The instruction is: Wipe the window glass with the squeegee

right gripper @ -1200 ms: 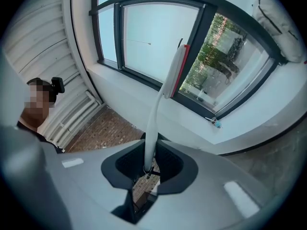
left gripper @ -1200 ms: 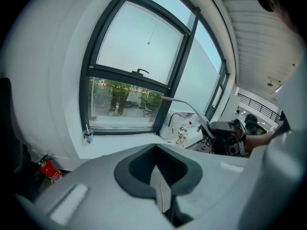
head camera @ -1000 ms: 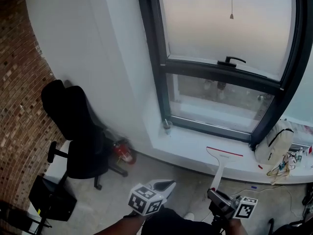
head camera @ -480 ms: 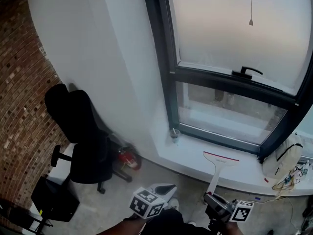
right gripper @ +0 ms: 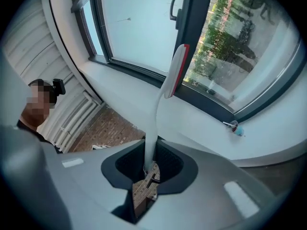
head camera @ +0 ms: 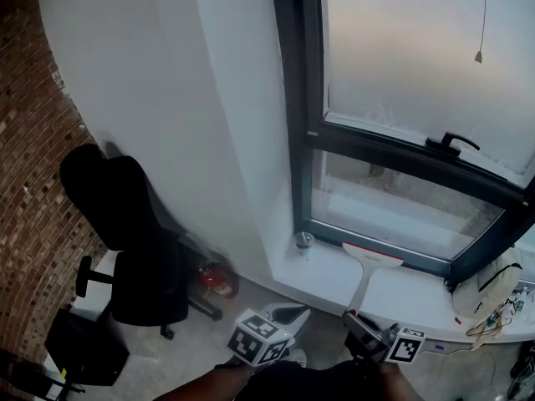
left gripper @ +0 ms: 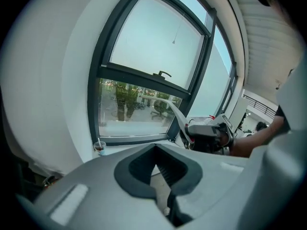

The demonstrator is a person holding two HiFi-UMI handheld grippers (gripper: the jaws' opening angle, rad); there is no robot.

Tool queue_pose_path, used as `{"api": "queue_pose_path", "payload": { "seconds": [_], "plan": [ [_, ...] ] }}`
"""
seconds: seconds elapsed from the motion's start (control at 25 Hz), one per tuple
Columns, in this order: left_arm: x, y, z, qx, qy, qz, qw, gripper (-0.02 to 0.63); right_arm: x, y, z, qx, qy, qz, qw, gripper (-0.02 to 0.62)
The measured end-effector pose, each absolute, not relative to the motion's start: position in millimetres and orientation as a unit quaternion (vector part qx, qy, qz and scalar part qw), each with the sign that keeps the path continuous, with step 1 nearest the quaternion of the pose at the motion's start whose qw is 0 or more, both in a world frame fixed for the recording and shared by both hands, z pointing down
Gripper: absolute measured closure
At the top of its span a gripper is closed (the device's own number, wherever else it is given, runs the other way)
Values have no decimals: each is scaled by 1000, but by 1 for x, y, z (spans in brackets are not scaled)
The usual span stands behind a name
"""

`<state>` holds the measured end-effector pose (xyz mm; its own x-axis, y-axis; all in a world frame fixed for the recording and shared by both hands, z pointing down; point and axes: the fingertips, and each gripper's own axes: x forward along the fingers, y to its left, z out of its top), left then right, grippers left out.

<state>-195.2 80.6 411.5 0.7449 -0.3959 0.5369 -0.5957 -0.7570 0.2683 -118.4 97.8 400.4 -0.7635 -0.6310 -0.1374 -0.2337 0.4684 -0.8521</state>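
Observation:
My right gripper (head camera: 361, 324) is shut on the white handle of the squeegee (head camera: 372, 257), whose red-edged blade points up toward the white sill (head camera: 401, 295) just below the lower window glass (head camera: 393, 207). In the right gripper view the handle rises from between the jaws (right gripper: 147, 164) to the squeegee blade (right gripper: 176, 68), which is apart from the window glass (right gripper: 235, 47). My left gripper (head camera: 284, 316) hangs low beside it, shut with nothing in it (left gripper: 156, 150). The left gripper view shows the squeegee (left gripper: 170, 108) and the right gripper (left gripper: 206, 133) before the window glass (left gripper: 139, 109).
A drink cup (head camera: 303, 242) stands on the sill's left end. A black office chair (head camera: 125, 224) and a red fire extinguisher (head camera: 216, 278) sit by the white wall, with a brick wall (head camera: 33, 182) to the left. A white bag (head camera: 493, 284) lies on the sill at right.
The head view has swung to the left and nearer the wall. The squeegee blade now sits closer under the lower window frame. Both grippers stay shut.

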Motion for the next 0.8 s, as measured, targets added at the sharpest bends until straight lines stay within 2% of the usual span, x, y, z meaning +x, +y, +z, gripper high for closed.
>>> {"api": "queue_pose_path", "payload": {
  "seconds": [0.36, 0.56, 0.8],
  "plan": [
    [-228, 31, 458, 870, -294, 297, 264, 606, -140, -16, 423, -270, 831, -435, 220, 506],
    [-225, 7, 496, 843, -295, 353, 278, 606, -143, -92, 441, -263, 832, -432, 228, 506],
    [-209, -41, 523, 832, -306, 354, 298, 606, -139, -187, 481, -262, 843, -417, 216, 507]
  ]
}}
